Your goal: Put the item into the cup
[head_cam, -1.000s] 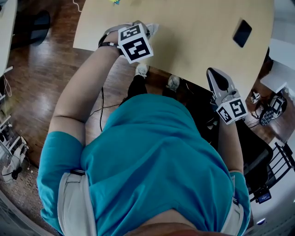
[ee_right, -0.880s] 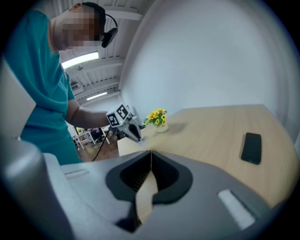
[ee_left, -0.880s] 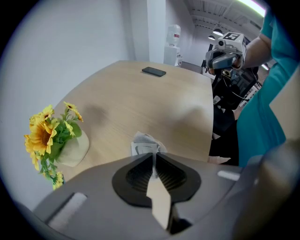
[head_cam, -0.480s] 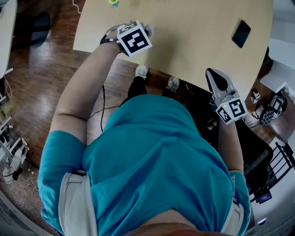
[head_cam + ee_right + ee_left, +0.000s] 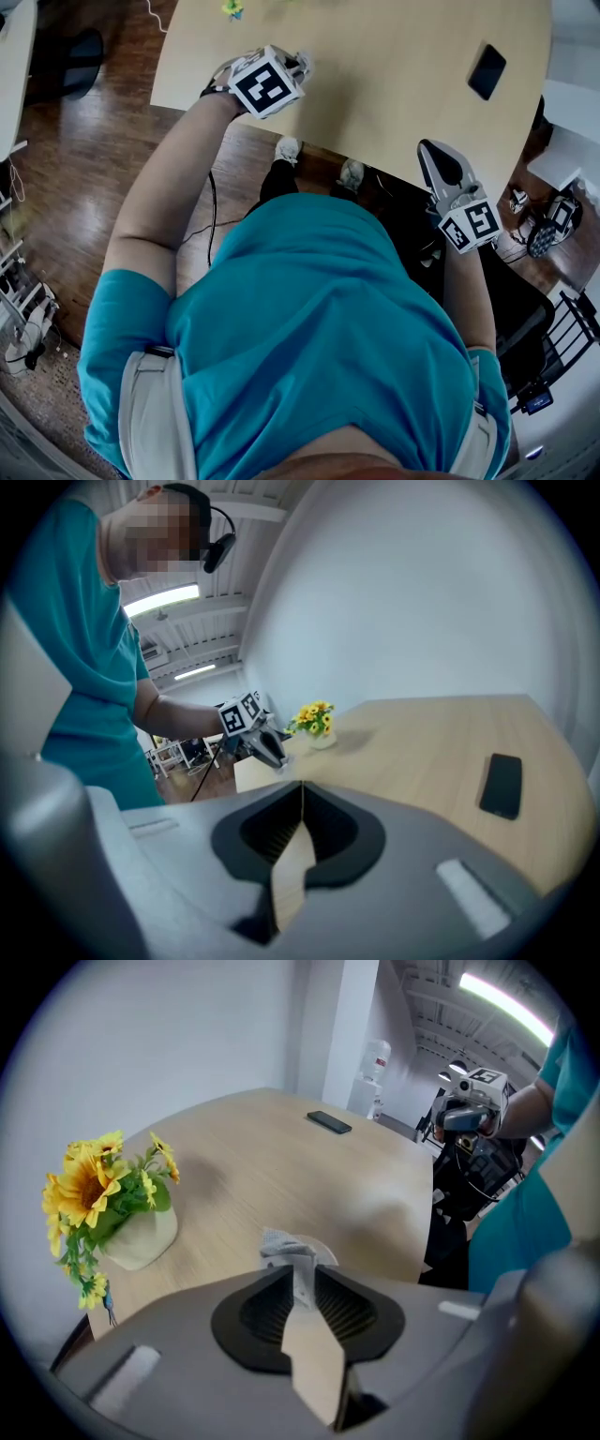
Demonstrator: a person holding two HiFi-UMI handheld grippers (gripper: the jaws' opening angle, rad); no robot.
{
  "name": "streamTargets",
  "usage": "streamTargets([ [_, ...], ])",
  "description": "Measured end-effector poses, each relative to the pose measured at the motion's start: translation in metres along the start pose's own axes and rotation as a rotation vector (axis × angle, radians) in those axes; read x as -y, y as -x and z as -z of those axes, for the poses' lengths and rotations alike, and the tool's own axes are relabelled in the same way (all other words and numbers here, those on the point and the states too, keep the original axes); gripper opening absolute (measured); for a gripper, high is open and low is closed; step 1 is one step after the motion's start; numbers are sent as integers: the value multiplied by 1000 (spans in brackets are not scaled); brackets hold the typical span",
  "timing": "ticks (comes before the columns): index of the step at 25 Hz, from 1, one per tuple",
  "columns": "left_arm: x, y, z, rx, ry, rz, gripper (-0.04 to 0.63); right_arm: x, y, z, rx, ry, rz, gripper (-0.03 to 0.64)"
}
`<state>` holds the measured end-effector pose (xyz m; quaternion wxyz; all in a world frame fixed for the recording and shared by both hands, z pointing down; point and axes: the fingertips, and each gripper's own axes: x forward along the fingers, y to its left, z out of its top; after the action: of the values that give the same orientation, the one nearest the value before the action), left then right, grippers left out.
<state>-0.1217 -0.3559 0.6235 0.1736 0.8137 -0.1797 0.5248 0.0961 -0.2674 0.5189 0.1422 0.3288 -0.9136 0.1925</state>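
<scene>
A crumpled grey-white wad of paper [image 5: 284, 1245] sticks out from between the tips of my left gripper [image 5: 302, 1277], and a thin strip of it runs down between the jaws. The jaws are opening, though the pads still touch the paper. Just behind the wad shows the pale round rim of a cup [image 5: 324, 1253] on the table; the rest of the cup is hidden. In the head view the left gripper's marker cube [image 5: 267, 82] hovers over the table's near left corner. My right gripper [image 5: 302, 794] is shut and empty, held off the table's near edge [image 5: 439, 159].
A small white pot of yellow flowers [image 5: 131, 1227] stands on the light wooden table [image 5: 394, 94] to the left of the cup. A black phone [image 5: 487, 70] lies at the far right. Wooden floor and a black chair [image 5: 511, 309] lie below the table edge.
My left gripper has moved farther in over the table, and its marker cube has tilted. The right gripper has stayed in place.
</scene>
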Motion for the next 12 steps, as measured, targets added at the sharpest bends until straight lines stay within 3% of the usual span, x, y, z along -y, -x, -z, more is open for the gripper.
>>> streamTargets([
  [5, -1, 12, -2, 49, 17, -1, 106, 0, -1, -5, 2, 7, -3, 5],
  [12, 7, 42, -17, 182, 29, 9, 110, 1, -5, -15, 8, 18, 3, 5],
])
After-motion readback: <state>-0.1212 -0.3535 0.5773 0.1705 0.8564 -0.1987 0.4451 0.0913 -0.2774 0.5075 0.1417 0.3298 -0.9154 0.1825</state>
